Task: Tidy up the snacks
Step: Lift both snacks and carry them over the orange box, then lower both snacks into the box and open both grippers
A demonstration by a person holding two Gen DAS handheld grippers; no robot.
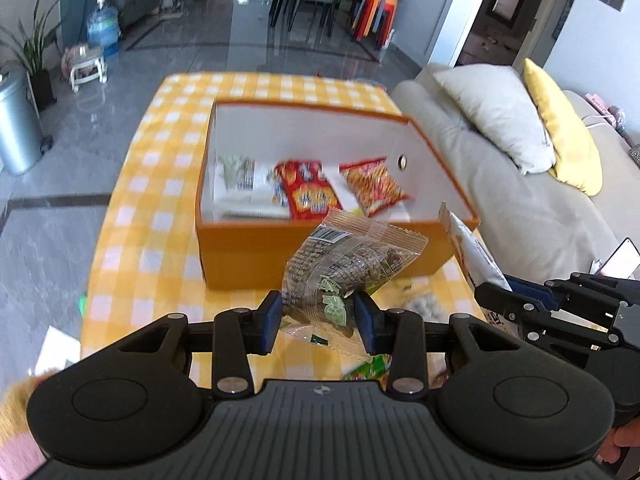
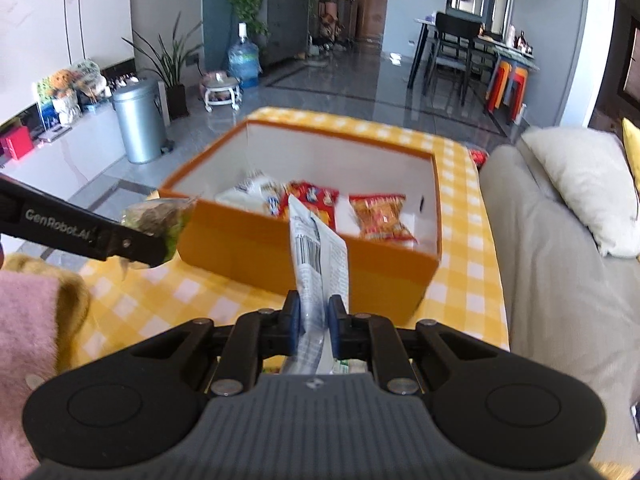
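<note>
One orange box (image 1: 320, 256) with a white inside stands on the yellow-checked tablecloth (image 1: 148, 220), just ahead of both grippers. Three snack packets lie inside it: a white one (image 1: 240, 184) at the left, a red one (image 1: 308, 196) in the middle, an orange-red one (image 1: 374, 186) at the right. The left gripper (image 1: 318, 314) is clamped on one clear packet of dark snacks (image 1: 344, 264), raised before the box's near wall. To its right, the right gripper (image 2: 315, 320) is squeezed tight on one white sachet (image 2: 318, 248) standing upright. A grey sofa (image 1: 540, 208) with one white and one yellow cushion lies right of the grippers; glossy grey floor tiles, one metal bin (image 2: 140, 120) and a dining table beyond.
</note>
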